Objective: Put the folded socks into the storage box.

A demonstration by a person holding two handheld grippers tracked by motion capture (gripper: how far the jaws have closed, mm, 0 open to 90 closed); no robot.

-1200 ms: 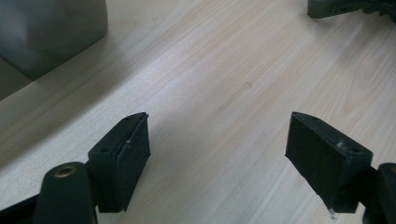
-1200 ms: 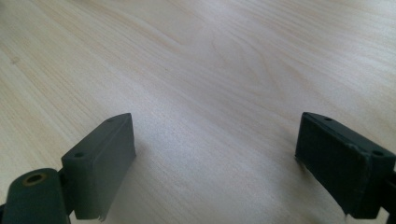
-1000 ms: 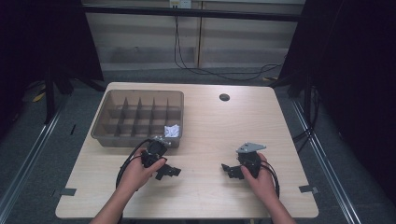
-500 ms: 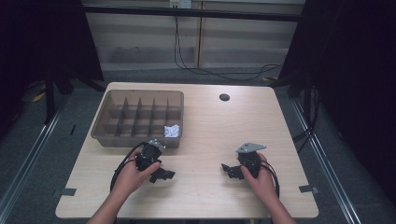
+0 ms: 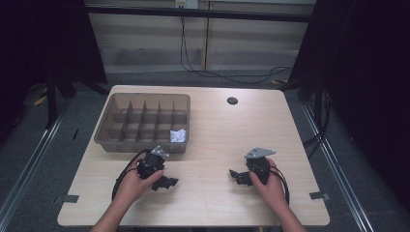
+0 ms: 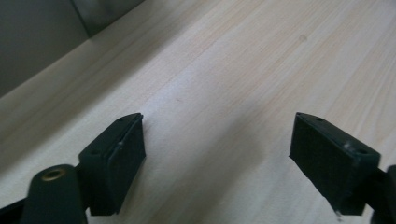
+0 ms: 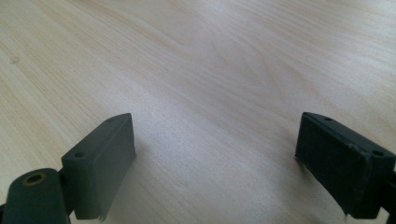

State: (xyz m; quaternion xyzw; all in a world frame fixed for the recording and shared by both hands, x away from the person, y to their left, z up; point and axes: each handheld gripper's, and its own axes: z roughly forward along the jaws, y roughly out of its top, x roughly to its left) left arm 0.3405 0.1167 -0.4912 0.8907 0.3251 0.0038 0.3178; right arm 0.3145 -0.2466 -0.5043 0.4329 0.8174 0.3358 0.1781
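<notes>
On the near half of the table (image 5: 208,145) my left tongs (image 5: 167,182) and right tongs (image 5: 237,175) gape empty; the paper wad (image 5: 177,136) sits in the tray's (image 5: 104,137) near corner slot, so I could easily clip that wall reaching in.

I am looking into what reads as a lab recording bay: a pale wood-grain table (image 5: 212,130) stands alone on grey carpet, dark curtains (image 5: 367,72) hang on both sides, black cables (image 5: 212,72) trail along the back wall, tape marks its near corners, and a translucent brown plastic divider tray (image 5: 116,140) sits on it.
</notes>
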